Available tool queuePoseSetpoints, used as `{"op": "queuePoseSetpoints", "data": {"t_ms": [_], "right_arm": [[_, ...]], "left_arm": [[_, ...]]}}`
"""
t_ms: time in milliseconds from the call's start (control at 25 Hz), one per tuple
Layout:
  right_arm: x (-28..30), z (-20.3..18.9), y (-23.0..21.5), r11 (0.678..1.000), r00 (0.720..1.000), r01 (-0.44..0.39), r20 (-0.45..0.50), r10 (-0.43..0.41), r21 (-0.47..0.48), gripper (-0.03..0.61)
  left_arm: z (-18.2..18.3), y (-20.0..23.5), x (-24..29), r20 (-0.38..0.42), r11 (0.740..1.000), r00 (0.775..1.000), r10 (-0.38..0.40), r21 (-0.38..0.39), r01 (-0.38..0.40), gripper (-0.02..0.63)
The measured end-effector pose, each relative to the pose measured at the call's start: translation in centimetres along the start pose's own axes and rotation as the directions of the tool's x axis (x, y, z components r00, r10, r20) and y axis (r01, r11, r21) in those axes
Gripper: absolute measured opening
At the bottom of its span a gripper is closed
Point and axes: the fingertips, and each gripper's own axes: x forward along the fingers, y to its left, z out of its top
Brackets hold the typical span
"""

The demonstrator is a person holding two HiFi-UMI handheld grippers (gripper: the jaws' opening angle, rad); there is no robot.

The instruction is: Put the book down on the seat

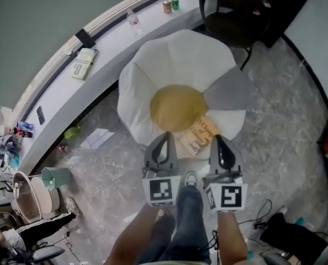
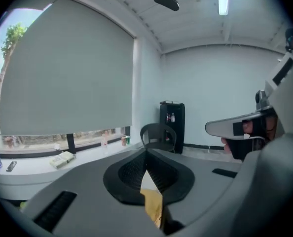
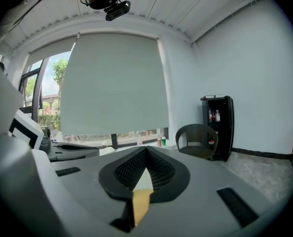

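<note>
Both left gripper (image 1: 165, 137) and right gripper (image 1: 219, 142) point forward, parallel, jaws together

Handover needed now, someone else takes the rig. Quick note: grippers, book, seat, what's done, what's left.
Left gripper: shut on the book, at its left side in the head view.
Right gripper: shut on the same book, at its right side.
Book: held between the two grippers, over the near edge of the white flower-shaped seat; not lying on it.
Done: book gripped by both grippers.
Left: probably lower it onto the seat, open both jaws, pull back.
Note: another book lies on the window ledge, untouched.
</note>
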Motion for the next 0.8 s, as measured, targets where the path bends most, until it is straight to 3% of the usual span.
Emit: {"op": "queuePoseSetpoints", "data": {"t_ms": [240, 400, 600, 800], "right_arm": [[-3.8, 9.0, 5.5, 1.0, 0.993, -0.014, 0.121, 0.013, 0.005, 0.003], [-6.8, 13.8, 8.0, 0.997, 0.986, -0.018, 0.165, 0.005, 0.074, 0.003], [-11.5, 17.7, 12.5, 1.0, 0.979, -0.026, 0.203, 0.022, 0.014, 0.003], [-16.2, 20.0, 15.2, 1.0, 0.969, -0.011, 0.245, 0.016, -0.024, 0.003]], "left_arm": [[10.0, 3.0, -7.3, 0.13, 0.997, 0.99, 0.055, -0.066, -0.047, 0.006], [14.9, 4.8, -11.7, 0.212, 0.998, 0.976, 0.052, 0.021, -0.058, 0.006], [18.7, 7.4, -17.9, 0.221, 0.998, 0.974, 0.05, 0.024, -0.057, 0.006], [21.2, 8.0, -23.5, 0.236, 0.992, 0.972, 0.022, 0.114, -0.05, 0.006]]}}
